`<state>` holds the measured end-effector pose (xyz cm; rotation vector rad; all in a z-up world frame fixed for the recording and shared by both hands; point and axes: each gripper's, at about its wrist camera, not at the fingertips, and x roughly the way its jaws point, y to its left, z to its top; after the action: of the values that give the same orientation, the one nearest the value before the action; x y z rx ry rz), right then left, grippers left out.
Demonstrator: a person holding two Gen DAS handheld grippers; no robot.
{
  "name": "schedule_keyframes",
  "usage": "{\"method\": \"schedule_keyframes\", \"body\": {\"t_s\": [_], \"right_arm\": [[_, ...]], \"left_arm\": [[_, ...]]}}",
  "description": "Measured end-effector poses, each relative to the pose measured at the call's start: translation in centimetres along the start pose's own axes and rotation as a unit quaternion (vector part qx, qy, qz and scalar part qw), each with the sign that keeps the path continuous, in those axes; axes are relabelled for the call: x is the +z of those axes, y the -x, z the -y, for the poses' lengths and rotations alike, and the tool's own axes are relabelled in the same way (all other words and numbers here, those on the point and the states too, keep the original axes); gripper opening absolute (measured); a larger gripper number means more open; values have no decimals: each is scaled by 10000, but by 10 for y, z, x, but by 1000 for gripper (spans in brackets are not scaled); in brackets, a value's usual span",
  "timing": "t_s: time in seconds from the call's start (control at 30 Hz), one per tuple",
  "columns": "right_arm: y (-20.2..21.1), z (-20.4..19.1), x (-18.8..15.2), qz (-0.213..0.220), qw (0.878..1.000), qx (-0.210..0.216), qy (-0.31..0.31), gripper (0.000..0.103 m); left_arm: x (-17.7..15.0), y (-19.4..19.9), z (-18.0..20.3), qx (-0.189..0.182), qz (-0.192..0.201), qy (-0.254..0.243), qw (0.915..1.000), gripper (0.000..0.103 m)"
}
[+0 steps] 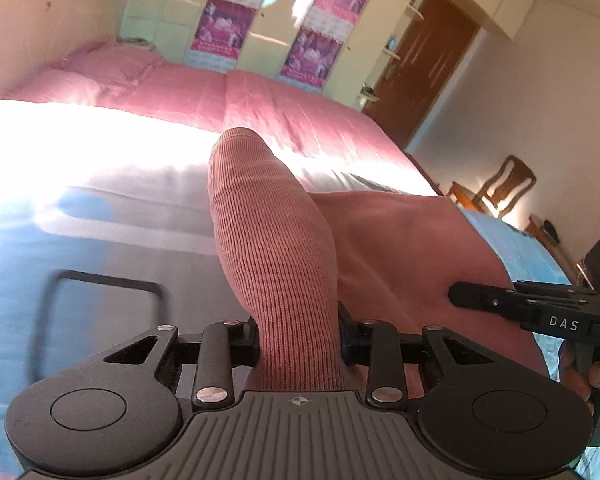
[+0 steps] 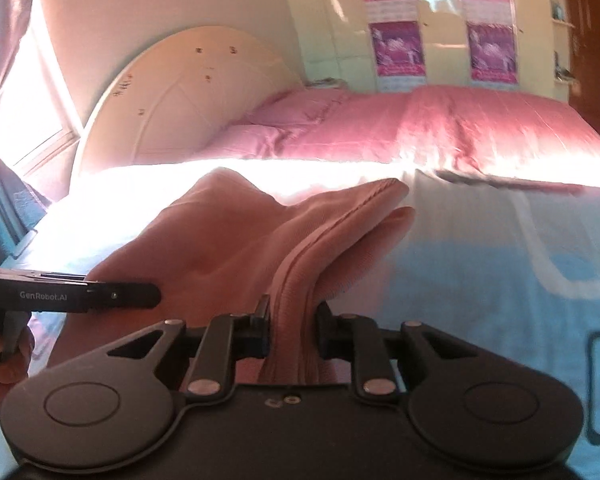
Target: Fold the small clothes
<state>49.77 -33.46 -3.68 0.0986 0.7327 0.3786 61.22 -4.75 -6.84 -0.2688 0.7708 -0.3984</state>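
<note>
Right up against the lens on my left wrist cam is the left gripper (image 1: 299, 338), and its jaws are clamped onto a ribbed band of the pink garment (image 1: 272, 248), looks like a cuff or waistband. That ribbed strip runs straight out from between the fingers and stands up a bit, tip pointing away from me. More of the same fabric fans out to the right, smoother knit, draped over a light blue sheet (image 1: 100, 240).

Over at the right edge of that same view I can see the right gripper (image 1: 460, 295) from the side, black with "DAS" printed on it, its tip sitting at the garment's edge.

Switching to the right wrist cam: the right gripper (image 2: 293, 330) is pinched down on a bunched, seamed edge of the pink garment (image 2: 260, 236). The cloth rises out of the fingers and spreads forward and to the left in a loose heap, a folded edge sticking out toward the right. So both ends are held, with the garment between the two tools just above the blue sheet (image 2: 480, 272).

On the left of this view the left gripper (image 2: 156, 295) pokes in, labelled "GenRobot.AI", touching the cloth.

Behind it all there's a pink bedspread (image 2: 440, 128), a pale rounded headboard (image 2: 180, 92), and purple posters (image 2: 398, 50) on the wardrobe doors. Sunlight blows out the middle strip of the bed pretty badly.
</note>
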Motion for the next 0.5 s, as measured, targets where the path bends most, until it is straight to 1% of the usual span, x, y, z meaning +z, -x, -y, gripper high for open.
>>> {"method": "schedule_keyframes", "body": {"t_s": [0.1, 0.2, 0.27, 0.37, 0.47, 0.5], "right_arm": [[-12, -38, 4, 14, 9999, 119, 118, 20], [-30, -79, 5, 17, 9995, 226, 215, 20], [-43, -105, 4, 22, 9992, 331, 221, 20], [-60, -141, -1, -30, 9986, 461, 250, 20], [-82, -163, -8, -186, 9982, 565, 88, 20], [-93, -167, -12, -254, 9980, 579, -9, 21]], "left_arm": [[1, 28, -37, 73, 67, 89, 9999, 32], [-3, 57, -84, 105, 111, 275, 9995, 32], [-6, 72, -111, 171, 127, 310, 9993, 32], [-13, 87, -153, 233, 133, 405, 9988, 33], [-25, 88, -192, 259, 46, 489, 9985, 34], [-30, 84, -204, 305, -2, 530, 9981, 39]]}}
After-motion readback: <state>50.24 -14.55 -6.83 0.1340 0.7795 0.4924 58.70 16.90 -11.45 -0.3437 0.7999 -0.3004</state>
